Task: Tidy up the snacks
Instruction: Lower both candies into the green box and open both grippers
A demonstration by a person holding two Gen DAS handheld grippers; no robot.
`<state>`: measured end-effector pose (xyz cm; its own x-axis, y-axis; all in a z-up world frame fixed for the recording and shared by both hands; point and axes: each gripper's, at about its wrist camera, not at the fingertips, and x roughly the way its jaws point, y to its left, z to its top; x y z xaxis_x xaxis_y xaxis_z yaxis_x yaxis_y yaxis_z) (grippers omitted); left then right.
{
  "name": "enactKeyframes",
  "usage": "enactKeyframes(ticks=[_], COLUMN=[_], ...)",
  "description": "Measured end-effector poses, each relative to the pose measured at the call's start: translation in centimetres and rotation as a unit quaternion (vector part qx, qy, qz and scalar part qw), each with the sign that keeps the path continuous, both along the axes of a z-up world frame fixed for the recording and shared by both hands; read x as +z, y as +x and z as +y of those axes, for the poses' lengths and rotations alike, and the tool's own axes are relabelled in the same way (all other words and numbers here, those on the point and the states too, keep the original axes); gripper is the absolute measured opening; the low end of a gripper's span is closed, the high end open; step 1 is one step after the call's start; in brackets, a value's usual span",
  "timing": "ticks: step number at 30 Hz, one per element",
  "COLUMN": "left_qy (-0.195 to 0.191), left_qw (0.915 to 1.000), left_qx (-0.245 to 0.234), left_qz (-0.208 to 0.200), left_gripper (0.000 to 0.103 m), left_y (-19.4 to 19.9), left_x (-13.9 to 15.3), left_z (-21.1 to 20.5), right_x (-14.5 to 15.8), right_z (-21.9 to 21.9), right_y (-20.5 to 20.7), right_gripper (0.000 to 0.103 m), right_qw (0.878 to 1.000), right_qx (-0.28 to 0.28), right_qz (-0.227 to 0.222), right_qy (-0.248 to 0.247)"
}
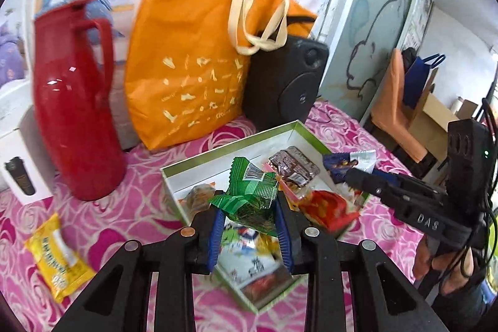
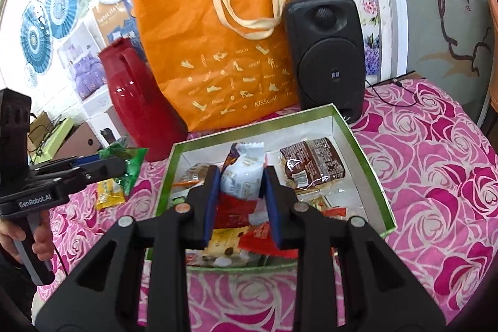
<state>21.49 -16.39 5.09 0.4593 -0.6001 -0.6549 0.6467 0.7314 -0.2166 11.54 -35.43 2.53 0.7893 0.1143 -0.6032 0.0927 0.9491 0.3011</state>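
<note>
An open green-rimmed box on the pink rose tablecloth holds several snack packets, among them a brown one and a red one. My left gripper is shut on a crinkled green snack packet, lifted over the box's near left part. From the right wrist view it hangs left of the box with the green packet. My right gripper is shut on a white and blue packet above the box; the left wrist view shows that gripper over the box's right rim. A yellow packet lies on the cloth to the left.
Behind the box stand a red thermos jug, an orange tote bag and a black speaker with its cable on the cloth. A white carton sits at far left. A hand grips the left tool's handle.
</note>
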Motion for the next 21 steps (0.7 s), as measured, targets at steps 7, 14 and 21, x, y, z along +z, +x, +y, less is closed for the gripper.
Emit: enactKeyframes(ticks=[7, 14, 21], left_qy=[0.017, 0.012, 0.047], left_qw=[0.9996, 0.9986, 0.996], left_qx=[-0.002, 0.051, 0.074], left_qz=[0.021, -0.006, -0.014], left_gripper=[0.034, 0.098, 0.098], left_y=[3.0, 3.3, 2.5], left_x=[-2.6, -3.9, -4.0], left_z=[-3.3, -2.3, -1.5], right_x=[-3.0, -4.2, -4.7], right_z=[-1.3, -1.4, -1.7], right_y=[3.7, 2.5, 1.7], right_gripper=[0.034, 0.092, 0.101], right_qw=[1.0, 0.999, 0.997], right_qx=[0.005, -0.024, -0.043], right_qz=[0.023, 0.023, 0.048], right_qy=[0.016, -0.043, -0.035])
